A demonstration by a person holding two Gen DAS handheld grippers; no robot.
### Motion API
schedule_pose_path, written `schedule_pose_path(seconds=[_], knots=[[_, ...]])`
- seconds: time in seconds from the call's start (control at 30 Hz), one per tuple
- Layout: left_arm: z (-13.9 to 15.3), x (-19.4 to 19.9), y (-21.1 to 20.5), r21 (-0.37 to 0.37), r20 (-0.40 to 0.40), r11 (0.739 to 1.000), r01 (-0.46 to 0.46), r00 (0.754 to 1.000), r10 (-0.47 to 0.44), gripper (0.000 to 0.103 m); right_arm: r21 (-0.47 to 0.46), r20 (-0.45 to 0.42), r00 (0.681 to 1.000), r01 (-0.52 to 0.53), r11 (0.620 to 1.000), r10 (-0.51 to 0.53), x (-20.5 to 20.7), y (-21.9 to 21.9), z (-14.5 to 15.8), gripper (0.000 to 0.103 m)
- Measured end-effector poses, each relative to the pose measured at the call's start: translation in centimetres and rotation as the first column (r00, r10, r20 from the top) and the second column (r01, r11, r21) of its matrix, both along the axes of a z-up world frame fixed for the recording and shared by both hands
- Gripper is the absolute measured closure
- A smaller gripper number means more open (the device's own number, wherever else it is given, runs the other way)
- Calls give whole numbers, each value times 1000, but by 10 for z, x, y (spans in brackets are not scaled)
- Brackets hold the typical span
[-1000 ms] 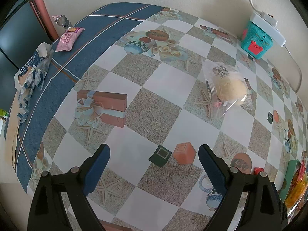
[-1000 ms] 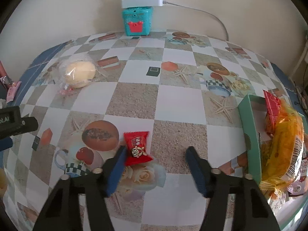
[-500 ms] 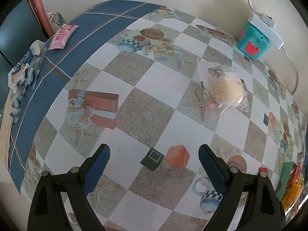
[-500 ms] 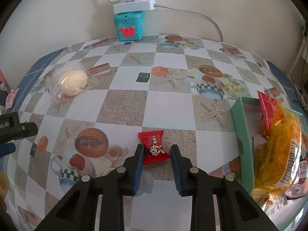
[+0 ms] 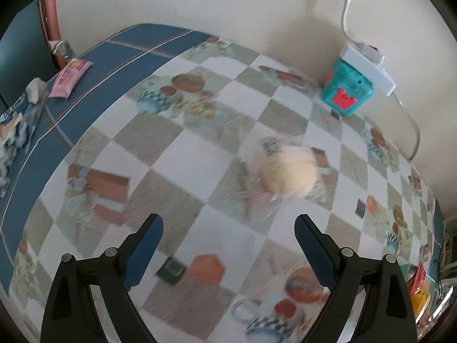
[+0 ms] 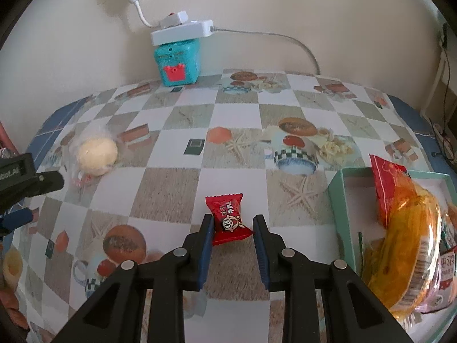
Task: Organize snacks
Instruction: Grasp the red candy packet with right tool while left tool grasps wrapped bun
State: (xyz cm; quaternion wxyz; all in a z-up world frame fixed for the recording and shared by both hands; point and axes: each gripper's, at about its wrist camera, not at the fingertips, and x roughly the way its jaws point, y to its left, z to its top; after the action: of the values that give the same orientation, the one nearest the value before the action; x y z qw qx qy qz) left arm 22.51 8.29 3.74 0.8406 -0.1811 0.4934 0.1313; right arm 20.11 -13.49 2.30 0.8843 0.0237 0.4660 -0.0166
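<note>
Right gripper (image 6: 232,223) clenched on the red candy (image 6: 228,219); left gripper (image 5: 228,228) spread wide with nothing between its fingers.

The candy sat pinched between the blue pads above the checkered tablecloth (image 6: 168,183). To the right stood the green box (image 6: 337,188) holding an orange snack bag (image 6: 411,245). Ahead of the left gripper lay a wrapped bun (image 5: 288,171), with a teal toy (image 5: 347,91) by the wall.

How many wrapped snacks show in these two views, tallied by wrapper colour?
Red: 2, the red candy in the right gripper, one red packet in the green box
Orange: 1
Clear: 1
Pink: 1
Blue-white: 1
Total: 6
</note>
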Motion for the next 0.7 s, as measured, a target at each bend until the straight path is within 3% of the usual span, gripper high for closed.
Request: schedule_pose_path(seconds=[0.3,0.7], knots=[[-10,20,-27,56,88,998,14,996,-19,10,8,37,999,-3,1000,2,8,-10,2,74],[-20,42,-39,92,129,995,48,990,-59,10,19,50,999,-18,1000,17,15,-11,-3,74]])
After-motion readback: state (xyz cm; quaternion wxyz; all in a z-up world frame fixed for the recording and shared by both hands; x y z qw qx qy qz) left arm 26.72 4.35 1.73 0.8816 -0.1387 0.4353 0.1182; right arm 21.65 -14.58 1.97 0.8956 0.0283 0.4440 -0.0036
